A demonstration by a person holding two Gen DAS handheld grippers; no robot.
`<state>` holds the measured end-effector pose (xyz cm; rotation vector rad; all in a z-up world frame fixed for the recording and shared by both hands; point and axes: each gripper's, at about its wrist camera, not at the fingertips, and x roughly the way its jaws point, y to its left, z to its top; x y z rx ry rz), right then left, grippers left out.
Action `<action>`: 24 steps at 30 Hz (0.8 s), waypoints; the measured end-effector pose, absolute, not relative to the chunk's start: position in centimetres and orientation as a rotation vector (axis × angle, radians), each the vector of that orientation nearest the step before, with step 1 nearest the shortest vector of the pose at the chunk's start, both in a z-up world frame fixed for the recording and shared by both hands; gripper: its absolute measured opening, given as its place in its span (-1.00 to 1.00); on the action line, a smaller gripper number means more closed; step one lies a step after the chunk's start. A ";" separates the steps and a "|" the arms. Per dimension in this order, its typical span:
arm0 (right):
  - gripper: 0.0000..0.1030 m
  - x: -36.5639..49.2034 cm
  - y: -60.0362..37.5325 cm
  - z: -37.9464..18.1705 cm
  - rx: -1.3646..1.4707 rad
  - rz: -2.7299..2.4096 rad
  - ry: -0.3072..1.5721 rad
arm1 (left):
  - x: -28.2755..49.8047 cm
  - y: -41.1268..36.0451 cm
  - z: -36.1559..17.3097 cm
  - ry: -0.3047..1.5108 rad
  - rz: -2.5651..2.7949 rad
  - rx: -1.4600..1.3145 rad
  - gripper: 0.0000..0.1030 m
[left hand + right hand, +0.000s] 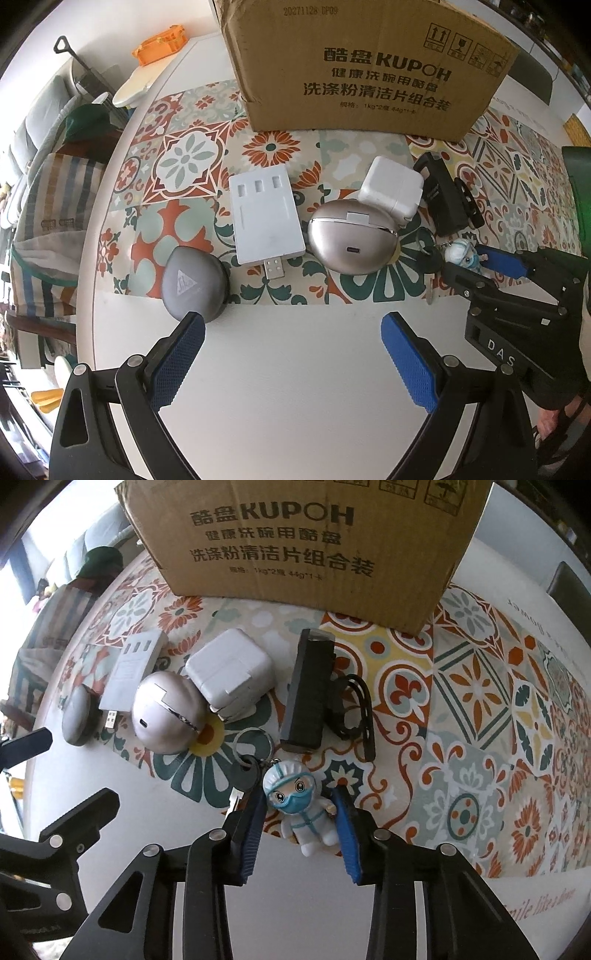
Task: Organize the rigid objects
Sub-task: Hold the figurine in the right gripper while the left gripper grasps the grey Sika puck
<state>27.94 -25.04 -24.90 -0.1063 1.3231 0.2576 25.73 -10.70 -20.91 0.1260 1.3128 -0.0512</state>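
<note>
Right tongs (300,812) closed around a small glossy plastic figurine keychain in white suit and blue mask (301,805), at the near edge of the patterned tile-print mat (480,709); ribbed blue pads (347,843) flanking its body, contact on both sides hard to confirm. Seen only from the right wrist: the figurine's face, its black key (245,777) and metal ring. Left tongs (291,354) wide apart over bare white tabletop (295,369), left pad just beside a matte grey pebble-shaped case (194,282). Beyond, in 1 row: flat white USB hub (266,214), smooth silver oval earbud case (352,236), white cube charger (391,188), black rectangular device with strap (445,195). Behind, brown cardboard box (365,66). Orange plastic basket (160,44) visible from the left wrist only.
</note>
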 end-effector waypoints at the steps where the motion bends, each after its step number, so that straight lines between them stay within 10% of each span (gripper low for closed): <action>1: -0.29 27.9 -25.0 -24.9 -0.105 0.261 1.321 | 25.7 -10.7 -20.9 1.312 -0.052 0.125 0.90; 24: -0.29 24.2 -24.0 -19.9 0.019 0.240 1.289 | 24.4 -5.9 -18.6 1.272 -0.086 0.028 0.89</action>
